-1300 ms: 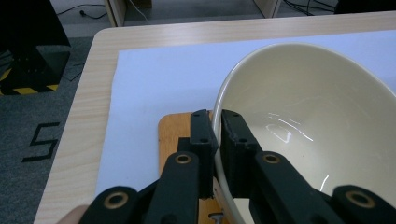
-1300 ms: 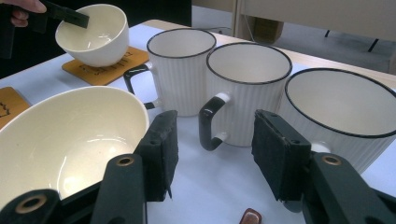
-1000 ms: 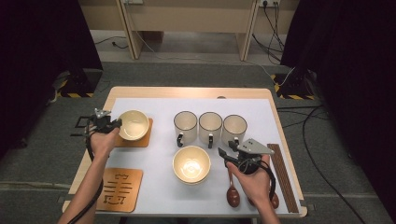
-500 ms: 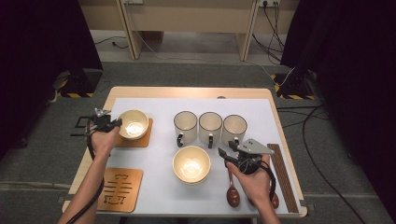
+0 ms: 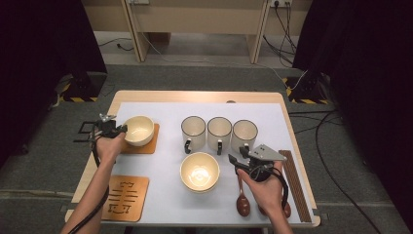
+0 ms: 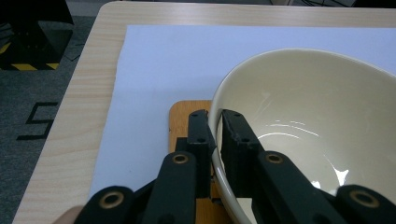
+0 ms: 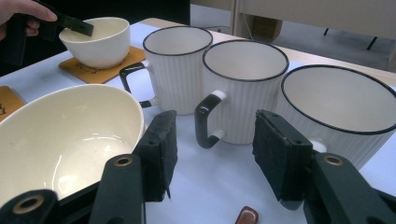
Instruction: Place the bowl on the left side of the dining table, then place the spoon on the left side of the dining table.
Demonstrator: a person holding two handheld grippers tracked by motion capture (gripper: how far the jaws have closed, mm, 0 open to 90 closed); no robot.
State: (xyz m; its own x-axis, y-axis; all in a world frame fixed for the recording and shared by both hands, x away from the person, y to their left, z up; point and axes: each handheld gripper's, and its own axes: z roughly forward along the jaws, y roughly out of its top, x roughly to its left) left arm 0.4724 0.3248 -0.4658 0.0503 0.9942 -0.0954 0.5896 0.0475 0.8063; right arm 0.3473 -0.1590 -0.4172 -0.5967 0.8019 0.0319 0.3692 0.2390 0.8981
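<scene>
Almost nothing has moved in the last second: my left gripper point(image 5: 113, 129) is where it was, at the near rim of the cream bowl point(image 5: 139, 129), and my right gripper point(image 5: 243, 157) still hovers over the spoons. The bowl sits square on the wooden coaster point(image 5: 148, 146) at the left of the white mat point(image 5: 165, 112), and it looks level, not lifted.

In the left gripper view my jaws are closed over the bowl's wall point(image 6: 299, 126), one pad outside and one inside the rim, so I still have hold of it. My right gripper stands wide open with nothing between its pads, pointed toward the three ribbed mugs point(image 7: 243, 88); a second cream bowl point(image 5: 199, 170) sits just to its left, and two brown wooden spoons point(image 5: 242, 201) lie below it, beside the dark chopsticks point(image 5: 294, 183) at the mat's right edge.

As I judge it, the first bowl is placed and only needs letting go. What is left seems to be the second bowl, which sits bare on the mat, while a second coaster point(image 5: 125, 197) with a cut pattern lies unused at the near left corner of the table point(image 5: 195, 95). The spoons look untouched.
</scene>
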